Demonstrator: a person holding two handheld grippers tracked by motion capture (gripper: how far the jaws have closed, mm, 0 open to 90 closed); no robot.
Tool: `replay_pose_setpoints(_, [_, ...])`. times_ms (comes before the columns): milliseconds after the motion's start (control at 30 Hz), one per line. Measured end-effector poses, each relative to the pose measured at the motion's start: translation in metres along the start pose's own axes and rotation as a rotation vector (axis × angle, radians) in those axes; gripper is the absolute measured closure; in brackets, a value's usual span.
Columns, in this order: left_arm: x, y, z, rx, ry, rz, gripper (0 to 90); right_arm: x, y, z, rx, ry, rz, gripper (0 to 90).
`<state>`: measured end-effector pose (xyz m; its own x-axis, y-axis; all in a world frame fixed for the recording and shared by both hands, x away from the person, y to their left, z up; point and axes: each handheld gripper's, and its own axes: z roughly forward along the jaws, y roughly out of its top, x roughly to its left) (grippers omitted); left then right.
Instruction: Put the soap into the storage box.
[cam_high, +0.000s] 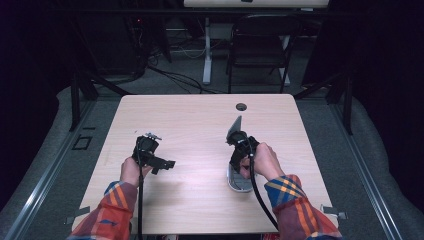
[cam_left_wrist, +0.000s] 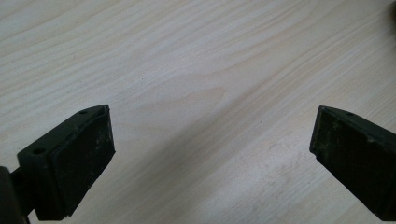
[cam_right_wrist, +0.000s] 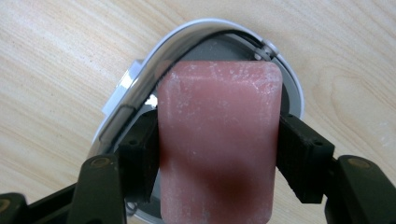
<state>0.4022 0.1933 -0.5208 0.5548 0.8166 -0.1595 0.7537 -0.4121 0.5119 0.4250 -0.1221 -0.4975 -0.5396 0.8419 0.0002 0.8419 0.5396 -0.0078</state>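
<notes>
Pink block (cam_right_wrist: 219, 140) clamped by right gripper (cam_right_wrist: 217, 158), hiding grey dish (cam_right_wrist: 140, 93) interior

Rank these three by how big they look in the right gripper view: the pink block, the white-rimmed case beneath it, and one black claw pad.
1. Pink block, though nearness to the camera enlarges it.
2. White-rimmed case, partly hidden under the block.
3. Claw pad.

One pink soap bar (cam_right_wrist: 219, 140), one grey dish (cam_right_wrist: 140, 88), two grippers.
</notes>
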Motion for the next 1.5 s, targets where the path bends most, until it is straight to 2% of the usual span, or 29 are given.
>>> replay_pose_setpoints(33, [0.0,0.0,0.0,0.0,-0.001,0.0,0.0,-0.003,0.001,-0.002,0.033,-0.005,-0.021,37.0])
replay_pose_setpoints(67, [0.001,0.0,0.0,-0.001,-0.001,-0.002,0.0,0.001,-0.003,0.005,-0.066,0.032,0.07,37.0])
replay_pose_setpoints(100, [0.0,0.0,0.0,-0.004,0.003,-0.003,0.0,-0.002,-0.002,0.001,-0.023,0.023,0.042,37.0])
replay_pose_setpoints(133, [0.0,0.0,-0.001,-0.001,-0.002,-0.003,0.0,-0.005,-0.004,0.002,-0.031,0.044,0.059,36.6])
replay_pose_setpoints(200, [0.0,0.0,-0.001,-0.001,-0.001,0.0,0.0,-0.007,-0.005,-0.001,-0.018,0.047,0.05,36.2])
replay_pose_setpoints(367, [0.0,0.0,0.0,0.0,0.0,0.0,0.0,-0.01,-0.011,-0.004,-0.033,0.082,0.063,34.9])
replay_pose_setpoints(400, [0.0,0.0,0.0,-0.001,0.0,-0.003,0.0,-0.009,-0.013,-0.002,-0.065,0.101,0.089,35.2])
replay_pose_setpoints(433, [0.0,0.0,0.0,0.001,0.0,0.002,0.0,-0.009,-0.014,-0.003,-0.068,0.108,0.086,35.1])
replay_pose_setpoints(467, [0.0,0.0,0.0,0.002,-0.001,-0.001,0.0,-0.011,-0.015,-0.006,-0.041,0.112,0.064,35.2])
replay_pose_setpoints(533, [0.0,0.0,0.0,0.002,-0.001,-0.001,0.0,-0.012,-0.017,-0.007,-0.052,0.127,0.061,35.7])
replay_pose_setpoints(567, [0.0,0.0,0.0,0.002,0.0,0.004,0.0,-0.01,-0.019,-0.005,-0.089,0.142,0.088,35.9])
replay_pose_setpoints(633, [0.0,0.0,0.0,0.001,-0.001,-0.002,0.0,-0.013,-0.019,-0.01,-0.058,0.138,0.052,38.7])
replay_pose_setpoints(700, [0.0,0.0,0.0,0.001,-0.001,-0.002,0.0,-0.013,-0.022,-0.012,-0.061,0.15,0.052,38.9])
replay_pose_setpoints(867, [0.0,0.0,0.0,0.002,-0.002,0.005,0.0,-0.015,-0.027,-0.016,-0.073,0.15,0.032,39.0])
replay_pose_setpoints(900, [0.0,0.0,-0.001,0.001,-0.002,0.005,0.0,-0.015,-0.029,-0.017,-0.083,0.147,0.036,38.9])
replay_pose_setpoints(933, [0.0,0.0,-0.001,0.0,-0.002,0.005,0.0,-0.016,-0.033,-0.019,-0.122,0.143,0.041,38.9])
replay_pose_setpoints(1033, [0.0,0.0,0.0,0.0,-0.003,0.003,0.0,-0.019,-0.036,-0.024,-0.122,0.13,0.014,38.6])
replay_pose_setpoints(1100, [-0.001,0.0,0.0,0.0,-0.004,0.004,0.0,-0.021,-0.04,-0.026,-0.154,0.124,0.017,37.0])
replay_pose_setpoints(1167, [0.0,0.0,0.0,-0.001,-0.004,0.003,0.0,-0.025,-0.043,-0.03,-0.163,0.122,0.0,35.6])
replay_pose_setpoints(1200, [0.0,0.0,-0.001,-0.001,-0.003,0.004,0.0,-0.028,-0.048,-0.032,-0.177,0.105,-0.007,32.8])
replay_pose_setpoints(1300, [0.0,0.0,0.0,-0.003,-0.004,0.003,0.0,-0.031,-0.053,-0.036,-0.196,0.102,-0.017,30.7])
replay_pose_setpoints(1333, [0.0,0.0,0.0,-0.003,-0.004,0.003,0.0,-0.035,-0.058,-0.039,-0.223,0.091,-0.021,26.7])
replay_pose_setpoints(1400, [-0.001,0.0,0.0,-0.004,-0.005,0.004,0.0,-0.037,-0.061,-0.041,-0.218,0.088,-0.028,24.6])
replay_pose_setpoints(1467, [-0.001,0.0,-0.001,-0.004,-0.003,0.007,0.0,-0.04,-0.067,-0.043,-0.251,0.066,-0.024,20.8])
replay_pose_setpoints(1500, [-0.001,0.0,-0.001,-0.005,-0.003,0.007,0.0,-0.042,-0.07,-0.045,-0.263,0.073,-0.022,18.0])
